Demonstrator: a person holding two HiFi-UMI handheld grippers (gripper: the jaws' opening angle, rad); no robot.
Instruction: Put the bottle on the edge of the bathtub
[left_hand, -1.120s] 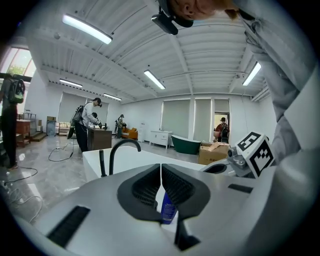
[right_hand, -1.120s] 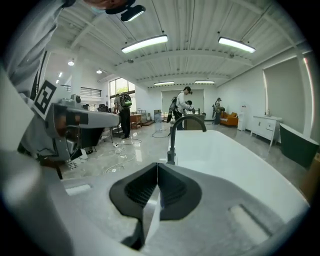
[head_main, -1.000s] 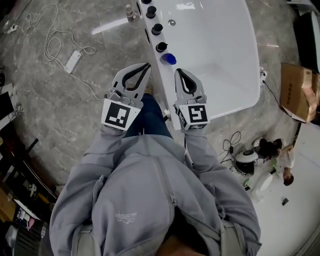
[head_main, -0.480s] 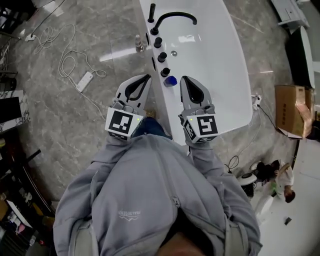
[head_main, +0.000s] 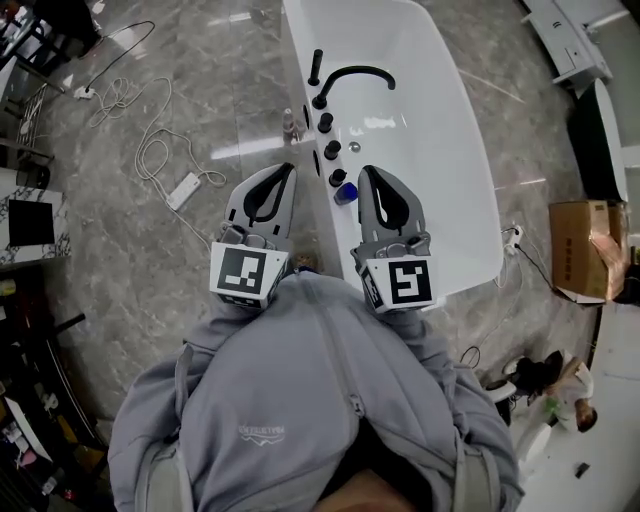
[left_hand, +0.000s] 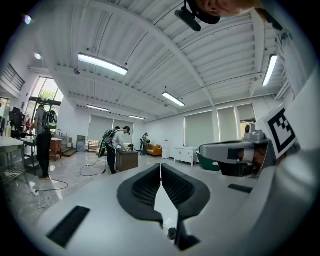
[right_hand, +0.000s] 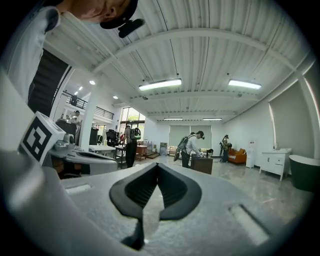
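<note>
A white bathtub (head_main: 470, 150) stands ahead in the head view, with a black faucet (head_main: 352, 73) and a row of black knobs (head_main: 326, 122) along its left edge. A small clear bottle (head_main: 289, 123) stands on the floor just left of that edge. A blue object (head_main: 345, 193) rests on the rim near the closest knob. My left gripper (head_main: 283, 170) and right gripper (head_main: 368, 172) are held side by side near my chest, both shut and empty. In the gripper views the left gripper (left_hand: 161, 165) and right gripper (right_hand: 157, 165) point out across a hall.
A white power strip (head_main: 186, 189) and loose cable (head_main: 135, 95) lie on the grey marble floor at left. A cardboard box (head_main: 580, 236) sits at right, and a crouching person (head_main: 555, 385) is at lower right. Several people stand far off in the gripper views.
The bathtub, faucet and bottle have slid down and into fuller view in the head view. Both grippers stay shut, level and close together.
</note>
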